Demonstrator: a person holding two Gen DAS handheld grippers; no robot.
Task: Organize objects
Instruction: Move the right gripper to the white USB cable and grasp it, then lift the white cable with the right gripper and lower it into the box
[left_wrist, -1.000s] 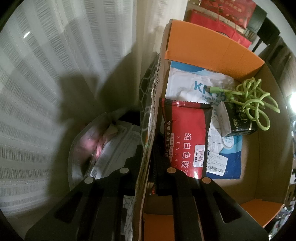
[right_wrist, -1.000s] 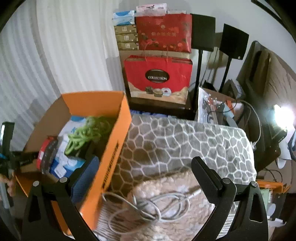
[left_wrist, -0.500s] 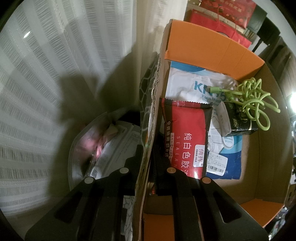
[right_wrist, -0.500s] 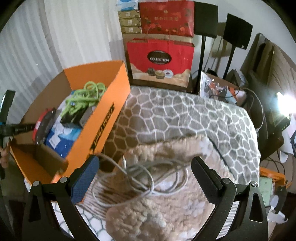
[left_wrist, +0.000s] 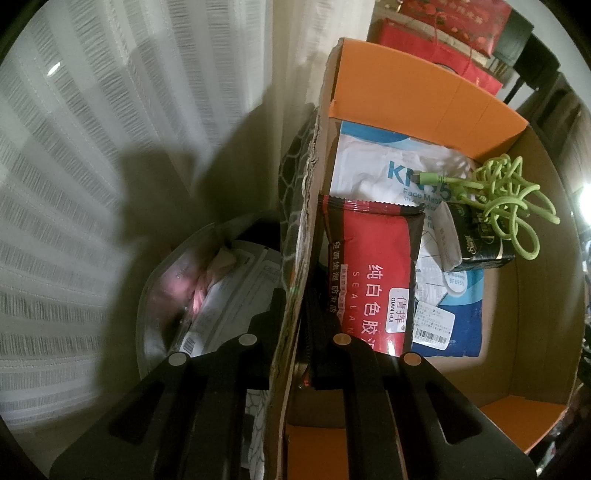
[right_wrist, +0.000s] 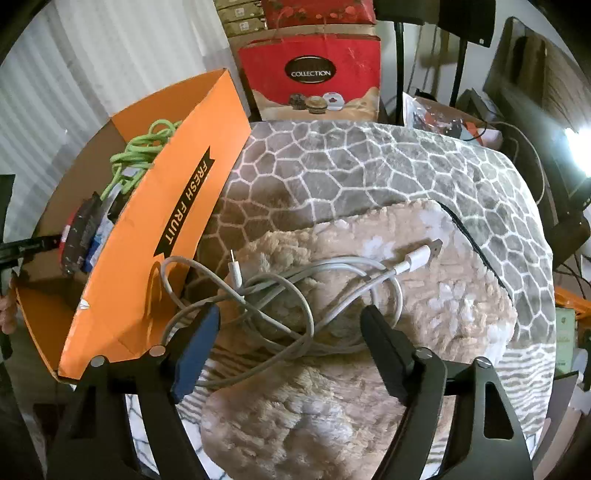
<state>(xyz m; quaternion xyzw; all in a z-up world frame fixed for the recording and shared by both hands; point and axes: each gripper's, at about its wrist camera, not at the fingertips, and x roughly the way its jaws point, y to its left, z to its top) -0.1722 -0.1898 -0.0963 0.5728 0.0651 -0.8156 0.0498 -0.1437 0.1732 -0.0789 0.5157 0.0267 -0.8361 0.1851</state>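
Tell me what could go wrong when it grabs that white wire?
The white charging cable is a loose tangle, so the open right gripper may catch only one loop and trail the rest. It may also pinch the fluffy beige blanket underneath. One loop lies against the orange box, clamped by the left gripper, and might snag.

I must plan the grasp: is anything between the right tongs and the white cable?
Nothing visible is. The open right tongs hang just above the white charging cable, which lies loosely coiled on the beige fluffy blanket, beside the orange box.
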